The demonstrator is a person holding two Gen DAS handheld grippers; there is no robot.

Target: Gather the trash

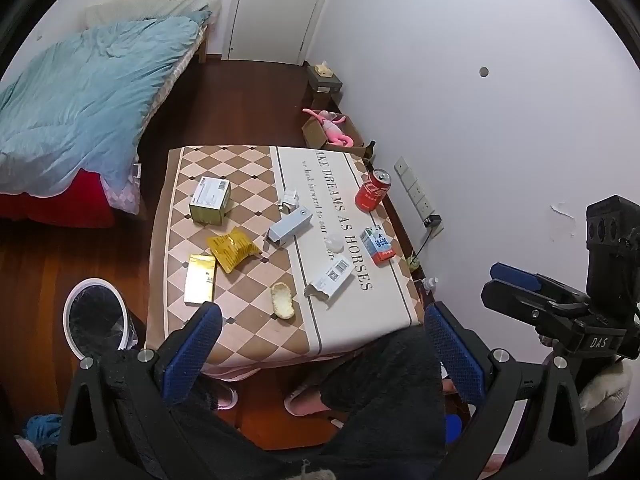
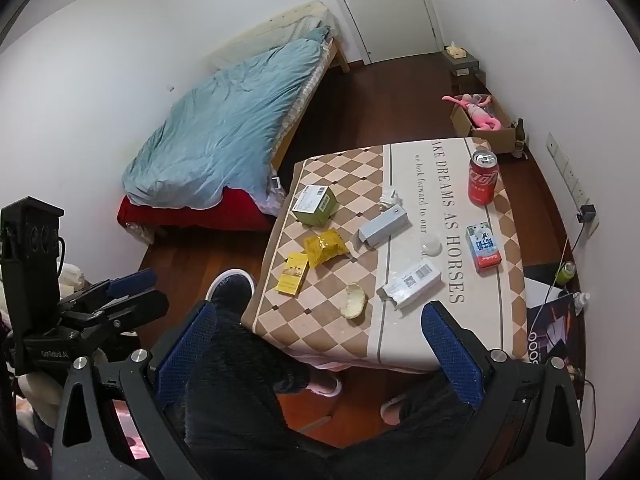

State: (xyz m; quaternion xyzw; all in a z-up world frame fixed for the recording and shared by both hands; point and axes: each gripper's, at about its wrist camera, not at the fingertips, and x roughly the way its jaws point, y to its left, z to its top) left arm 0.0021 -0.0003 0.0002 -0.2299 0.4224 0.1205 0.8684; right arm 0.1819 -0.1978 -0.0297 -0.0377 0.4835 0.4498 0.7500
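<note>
Trash lies scattered on the checkered table (image 1: 256, 332): a green box (image 1: 210, 200), a crumpled yellow bag (image 1: 233, 249), a gold box (image 1: 199, 284), a bread scrap (image 1: 283, 300), a torn white box (image 1: 330, 280), a pale blue box (image 1: 290, 226), a red can (image 1: 373, 190) and a milk carton (image 1: 377, 246). A white bin with a black liner (image 1: 96, 318) stands on the floor to the table's left. My left gripper (image 1: 324, 340) hangs open and empty over the near edge. My right gripper (image 2: 320, 340) is also open and empty, over the same edge.
A bed with a blue duvet (image 1: 80, 100) fills the far left. A cardboard box holding a pink toy (image 1: 332, 128) sits behind the table by the wall. Wall sockets (image 1: 416, 192) with a plugged cable run along the right. A person's dark-trousered legs are below both grippers.
</note>
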